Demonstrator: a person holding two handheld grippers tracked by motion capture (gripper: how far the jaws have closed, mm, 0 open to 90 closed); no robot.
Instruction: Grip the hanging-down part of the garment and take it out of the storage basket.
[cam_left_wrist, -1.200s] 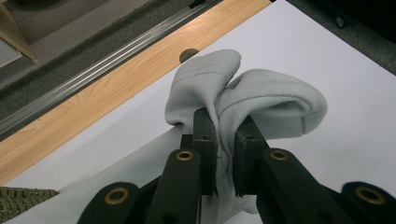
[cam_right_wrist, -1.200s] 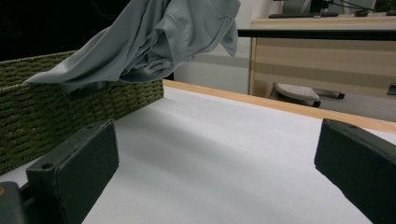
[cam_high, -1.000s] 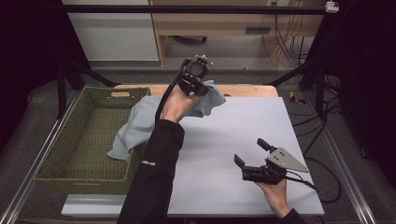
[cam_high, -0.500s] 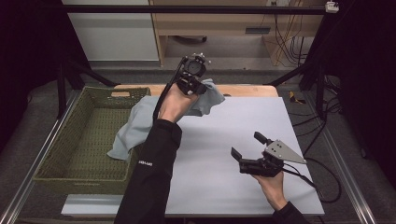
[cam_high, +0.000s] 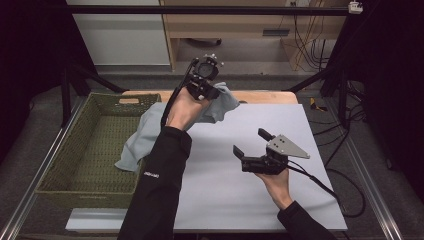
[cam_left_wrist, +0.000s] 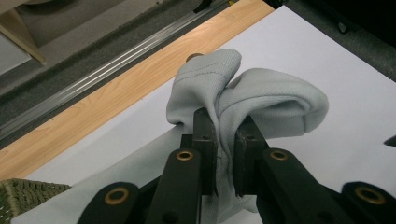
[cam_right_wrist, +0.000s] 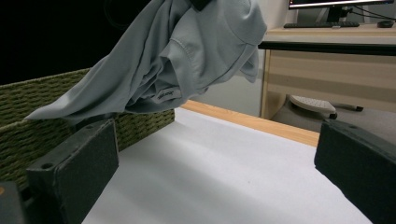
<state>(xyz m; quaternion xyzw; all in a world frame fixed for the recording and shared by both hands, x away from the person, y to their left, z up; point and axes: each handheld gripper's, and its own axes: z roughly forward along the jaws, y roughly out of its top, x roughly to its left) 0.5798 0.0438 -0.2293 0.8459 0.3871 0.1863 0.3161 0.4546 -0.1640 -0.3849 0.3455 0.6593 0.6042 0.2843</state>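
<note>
The left claw is clamped tight on a bunched fold of the grey garment; in the left gripper view its two black jaws stand close together with the fabric pinched between them, a stitched hem curling up just above the grip. The claw sits raised near the far edge of the bench, and from it the garment hangs down and trails to the left, its lower end draped over the rim of the green woven basket that stands just beside the bench's left edge. The right claw hovers above the white bench top, well apart from the garment, with its jaws spread wide and nothing between them; its grey three-cornered plate faces up and its cable runs off toward the right edge. In the right gripper view the hanging garment shows a small label near its inner seam, with the basket behind it and the bench's wooden far edge running past.
</note>
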